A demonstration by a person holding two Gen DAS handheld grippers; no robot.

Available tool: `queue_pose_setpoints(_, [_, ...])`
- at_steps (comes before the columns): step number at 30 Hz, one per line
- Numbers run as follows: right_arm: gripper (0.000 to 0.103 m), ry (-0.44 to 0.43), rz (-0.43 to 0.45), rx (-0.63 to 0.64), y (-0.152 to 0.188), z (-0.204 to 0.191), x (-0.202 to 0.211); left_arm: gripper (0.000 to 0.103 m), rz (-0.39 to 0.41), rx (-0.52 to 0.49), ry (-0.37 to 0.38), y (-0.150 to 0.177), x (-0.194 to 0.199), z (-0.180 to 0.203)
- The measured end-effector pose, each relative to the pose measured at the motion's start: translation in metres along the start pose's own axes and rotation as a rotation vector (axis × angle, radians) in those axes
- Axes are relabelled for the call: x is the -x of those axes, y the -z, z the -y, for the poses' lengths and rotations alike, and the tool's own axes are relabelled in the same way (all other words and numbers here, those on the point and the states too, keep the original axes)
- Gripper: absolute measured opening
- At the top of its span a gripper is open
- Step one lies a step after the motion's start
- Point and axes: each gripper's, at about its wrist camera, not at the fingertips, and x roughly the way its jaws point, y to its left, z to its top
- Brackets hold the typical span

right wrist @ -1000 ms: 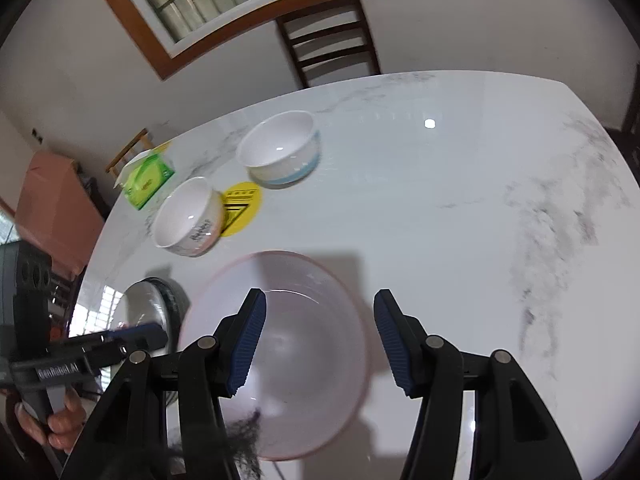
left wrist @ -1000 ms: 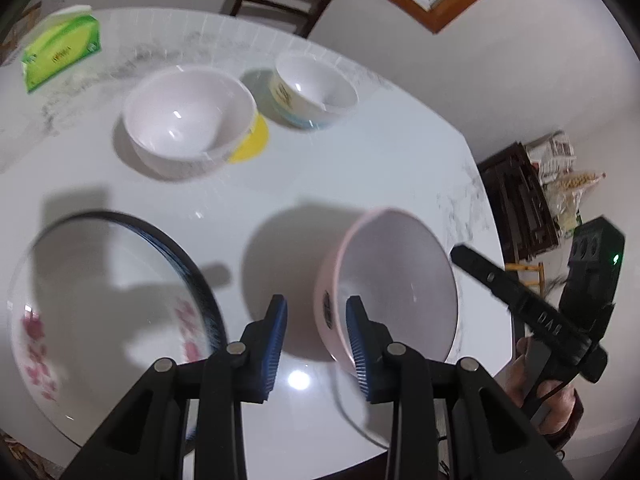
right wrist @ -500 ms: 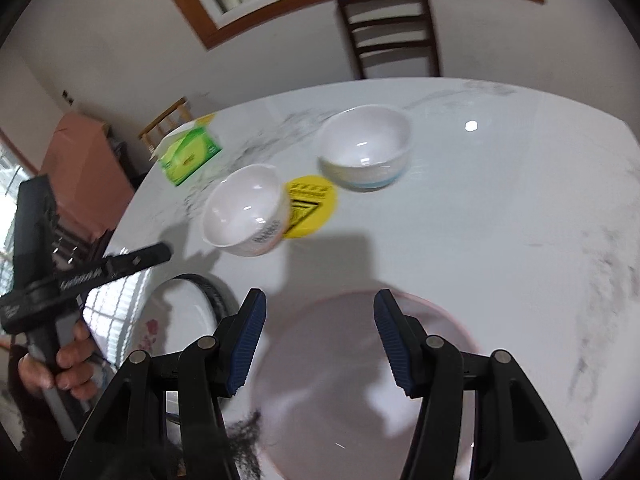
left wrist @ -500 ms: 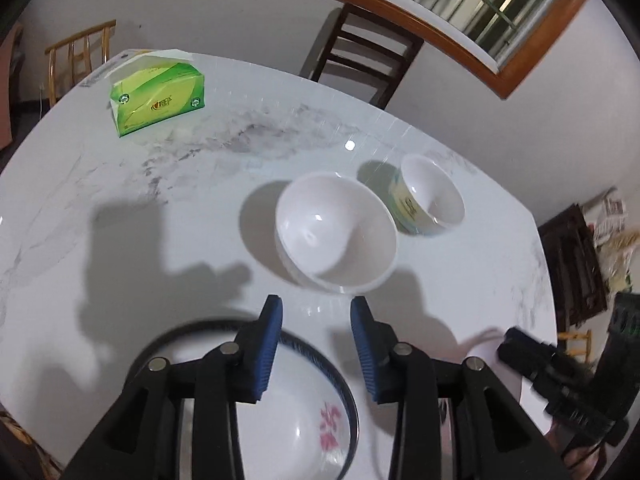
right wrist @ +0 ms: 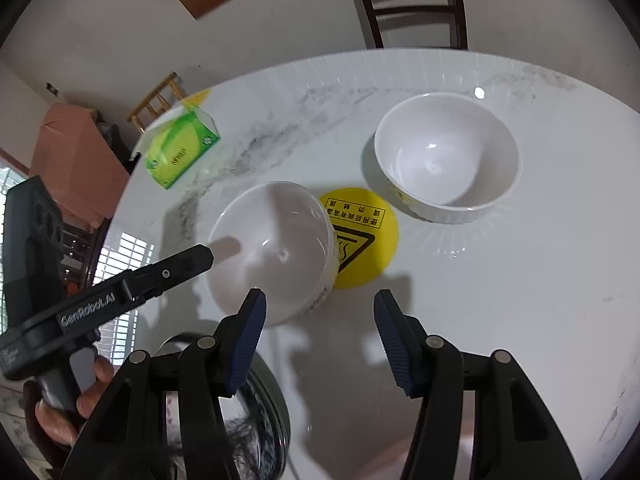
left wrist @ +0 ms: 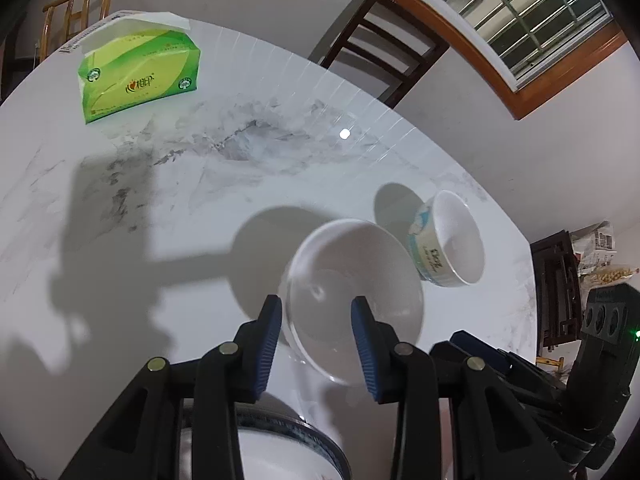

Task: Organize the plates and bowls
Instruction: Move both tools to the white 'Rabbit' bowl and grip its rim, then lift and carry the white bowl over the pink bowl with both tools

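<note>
My left gripper [left wrist: 318, 344] is open and hovers over the near rim of a plain white bowl [left wrist: 356, 304]. In the right wrist view one of its fingers [right wrist: 188, 262] reaches over that bowl [right wrist: 272, 248], held by a hand [right wrist: 60, 400]. The bowl stands partly on a yellow round mat [right wrist: 364, 236]. Beyond it stands a second white bowl with a printed side [left wrist: 448, 244], also seen in the right wrist view [right wrist: 448, 160]. My right gripper [right wrist: 320, 340] is open over bare table. A dark-rimmed plate [right wrist: 260, 400] lies under both grippers.
A green tissue box [left wrist: 140, 76] stands at the far left of the round marble table [left wrist: 200, 220]. A dark wooden chair [left wrist: 380, 52] is pushed in at the far side. Boxes and furniture stand off the table's left edge [right wrist: 76, 160].
Both grippers moved away from the pink bowl, which has left view, toward the white bowls. The left gripper passed over the flowered plate and now hangs over the plain white bowl.
</note>
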Motion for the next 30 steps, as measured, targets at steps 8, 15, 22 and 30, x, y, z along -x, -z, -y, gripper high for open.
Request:
queue_pose_setpoints(8, [0.047, 0.024, -0.053, -0.055, -0.014, 0.003, -0.038, 0.037, -0.032, -0.025, -0.032, -0.005, -0.025, -0.003])
queue_pose_setpoints(15, [0.023, -0.005, -0.081, -0.085, -0.013, 0.005, -0.056, 0.028, -0.032, -0.061, -0.062, -0.004, -0.037, -0.003])
queue_pose_setpoints(22, [0.022, -0.015, -0.085, -0.097, -0.005, 0.004, -0.050, 0.027, -0.013, -0.078, -0.065, 0.004, -0.023, 0.004])
queue_pose_setpoints(30, [0.022, -0.036, -0.029, -0.081, 0.010, -0.001, -0.013, 0.027, 0.045, -0.119, -0.064, 0.022, 0.013, 0.028])
